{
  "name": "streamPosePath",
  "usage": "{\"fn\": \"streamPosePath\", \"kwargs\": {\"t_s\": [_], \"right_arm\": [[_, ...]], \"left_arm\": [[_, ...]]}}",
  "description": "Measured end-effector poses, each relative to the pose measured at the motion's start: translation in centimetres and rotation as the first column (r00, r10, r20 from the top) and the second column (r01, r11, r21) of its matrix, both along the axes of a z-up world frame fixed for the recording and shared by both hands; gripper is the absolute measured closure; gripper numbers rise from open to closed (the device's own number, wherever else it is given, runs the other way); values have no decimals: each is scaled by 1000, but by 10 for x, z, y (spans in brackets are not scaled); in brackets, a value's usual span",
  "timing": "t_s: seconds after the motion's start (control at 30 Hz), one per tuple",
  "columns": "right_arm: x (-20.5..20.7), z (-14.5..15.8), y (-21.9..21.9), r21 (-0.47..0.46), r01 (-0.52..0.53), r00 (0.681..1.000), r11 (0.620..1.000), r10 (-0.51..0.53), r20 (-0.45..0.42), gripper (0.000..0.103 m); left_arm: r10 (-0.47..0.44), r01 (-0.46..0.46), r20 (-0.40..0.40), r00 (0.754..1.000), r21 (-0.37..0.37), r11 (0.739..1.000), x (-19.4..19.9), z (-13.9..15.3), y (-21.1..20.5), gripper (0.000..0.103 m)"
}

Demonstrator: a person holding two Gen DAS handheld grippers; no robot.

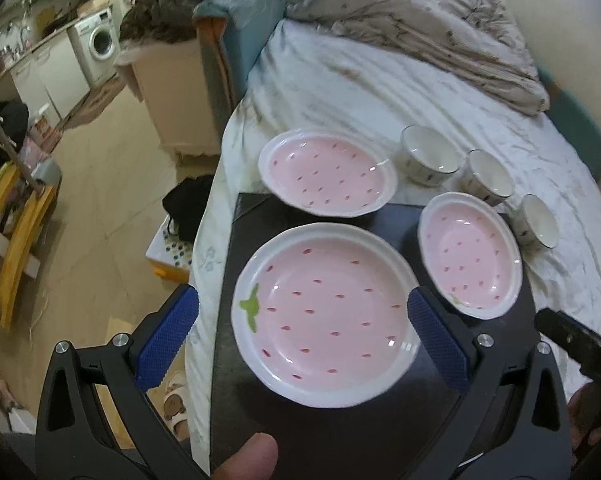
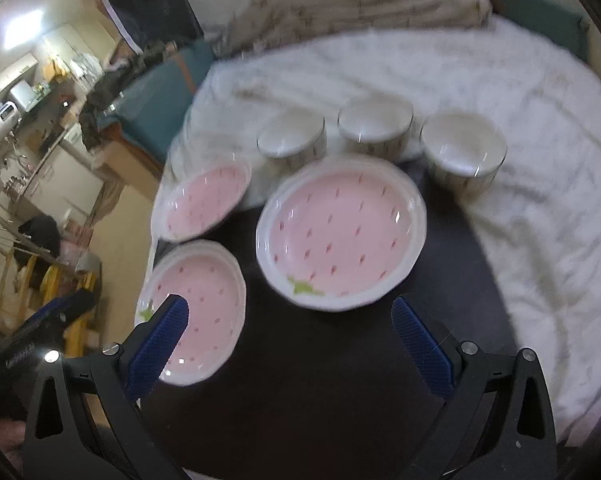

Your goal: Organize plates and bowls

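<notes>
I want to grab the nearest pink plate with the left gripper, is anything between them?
Nothing visible: the left gripper is open, and the nearest pink plate lies framed between its fingers on the black board, uncovered.

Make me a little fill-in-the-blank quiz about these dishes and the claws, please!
1. There are ___ pink strawberry plates, including the nearest plate.
2. Behind the plates stand ___ white bowls, such as the middle bowl.
3. The left claw is open and holds ___.
4. The plates lie partly on a ___ mat.

Missing words: three; three; nothing; black
</notes>
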State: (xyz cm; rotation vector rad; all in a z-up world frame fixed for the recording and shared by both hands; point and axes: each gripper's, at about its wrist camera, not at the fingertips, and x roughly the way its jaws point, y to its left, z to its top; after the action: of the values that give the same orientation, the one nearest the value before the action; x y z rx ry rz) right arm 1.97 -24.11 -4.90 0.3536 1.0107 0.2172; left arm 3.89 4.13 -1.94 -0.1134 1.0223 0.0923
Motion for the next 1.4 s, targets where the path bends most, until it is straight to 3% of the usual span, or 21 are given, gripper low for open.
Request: {"fn": "streamPosePath", "kwargs": {"t_s": [0.17,0.23,0.3,0.43,0.53,0.67,0.97,1.1,1.4], "right_arm": [[22,-26,14,52,-55,993,997,60,-101,1],[31,-37,17,84,-59,987,995,71,-143,7],[38,-48,20,121,-58,977,991,82,-198,23],[45,-70,31,213,-55,945,976,120,-305,30],[48,-76,39,210,-64,937,976,131,-325,33],[56,-89,55,235,-92,920,968,173,-353,52],[65,-115,80,204,-158,897,966,227,-380,75],[70,-121,88,197,-171,896,965,236,-376,82],[68,-128,99,166,-214,897,963,261,-357,82]], "left_arm": [[61,-67,-116,991,-48,997,22,-29,28,0],[85,-95,-170,982,-53,994,32,-43,39,2],[111,-129,-211,971,-72,989,38,-55,52,10],[107,-145,-271,957,-122,982,41,-75,62,20],[66,-123,-319,946,-160,980,44,-89,56,34],[50,-112,-356,933,-155,981,45,-101,53,48],[67,-140,-430,901,-140,980,49,-127,59,70],[79,-161,-441,894,-153,975,53,-131,64,71],[72,-145,-432,899,-141,979,52,-132,56,68]]}}
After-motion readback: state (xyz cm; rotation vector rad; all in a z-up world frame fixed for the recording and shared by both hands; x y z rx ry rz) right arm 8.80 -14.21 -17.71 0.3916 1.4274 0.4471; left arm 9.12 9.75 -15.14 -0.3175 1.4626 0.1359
